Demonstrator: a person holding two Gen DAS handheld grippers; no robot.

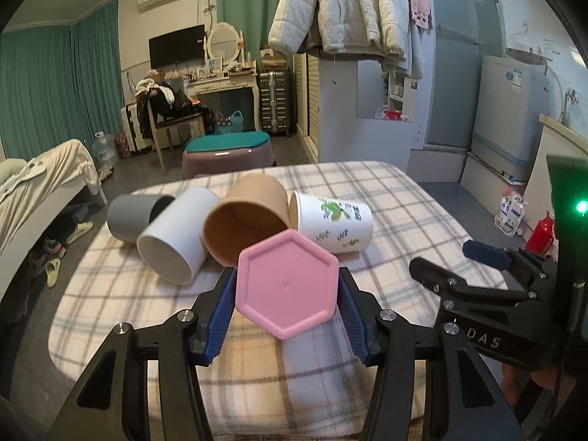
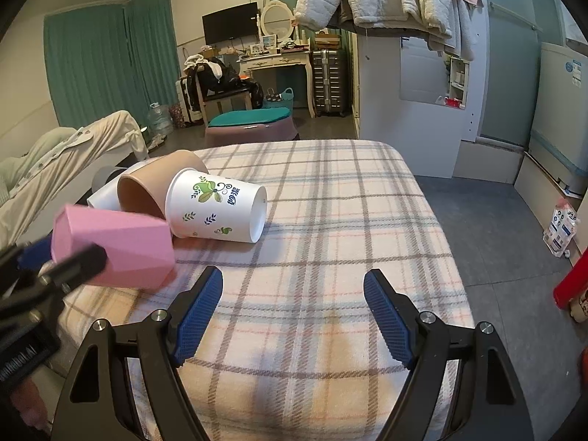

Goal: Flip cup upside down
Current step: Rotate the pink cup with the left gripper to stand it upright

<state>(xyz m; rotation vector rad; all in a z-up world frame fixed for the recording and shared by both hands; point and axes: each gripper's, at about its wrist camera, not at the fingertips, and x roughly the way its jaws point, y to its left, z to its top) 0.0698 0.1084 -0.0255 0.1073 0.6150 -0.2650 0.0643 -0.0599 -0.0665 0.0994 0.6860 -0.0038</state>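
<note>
My left gripper (image 1: 286,290) is shut on a pink hexagonal cup (image 1: 287,289), held on its side with its base facing the left wrist camera, just above the plaid cloth. The same cup (image 2: 121,248) shows at the left of the right wrist view, clamped by the left gripper's fingers (image 2: 79,262). My right gripper (image 2: 293,312) is open and empty over the plaid cloth (image 2: 330,220), to the right of the cup; it also shows at the right of the left wrist view (image 1: 474,261).
Several cups lie on their sides behind the pink one: grey (image 1: 130,218), white (image 1: 176,239), tan (image 1: 246,220) and a white printed cup (image 1: 332,222). The table's right edge (image 2: 444,228) drops to the floor. A bed (image 2: 55,169) stands at the left.
</note>
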